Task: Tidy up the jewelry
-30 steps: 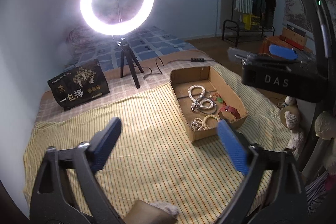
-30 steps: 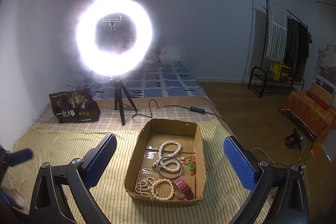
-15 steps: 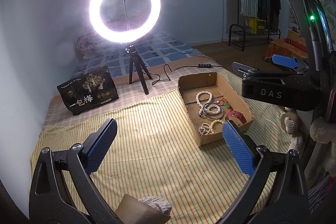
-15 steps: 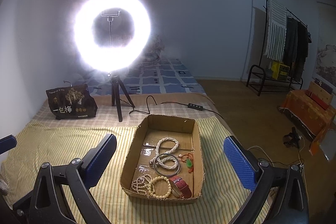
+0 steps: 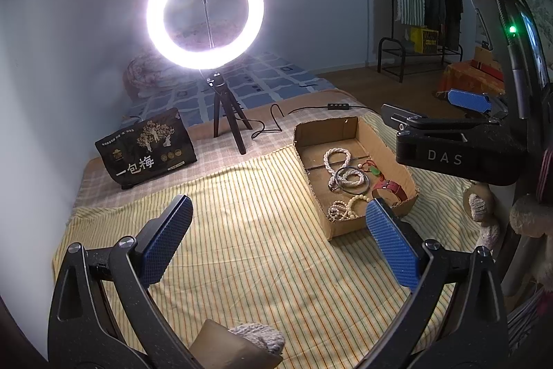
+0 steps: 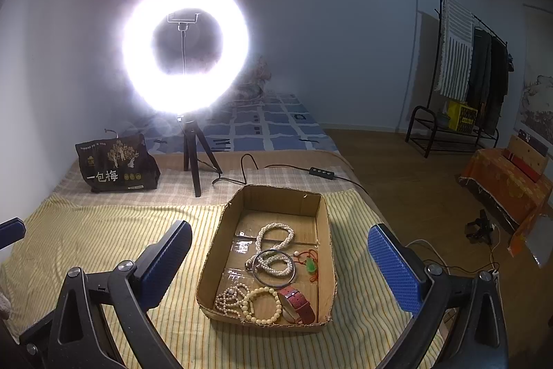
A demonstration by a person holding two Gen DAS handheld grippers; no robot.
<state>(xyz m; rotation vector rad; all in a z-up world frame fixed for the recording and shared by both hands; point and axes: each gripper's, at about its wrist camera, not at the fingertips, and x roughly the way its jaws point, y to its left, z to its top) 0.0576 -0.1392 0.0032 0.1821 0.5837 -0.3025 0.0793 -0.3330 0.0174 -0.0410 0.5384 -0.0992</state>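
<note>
Both grippers, left (image 5: 276, 241) & right (image 6: 280, 260), hover w/ fingers spread, empty, near the cardboard box (image 6: 221, 237) of jewelry on the striped bed cover (image 6: 103, 230).

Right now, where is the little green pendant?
In the right wrist view, the green pendant lies inside the cardboard box, near its right wall, beside the metal bangle.

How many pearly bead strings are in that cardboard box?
3: a white strand mid-box, coiling under the metal bangle, and two bracelets at the near end. More may be hidden.
</note>
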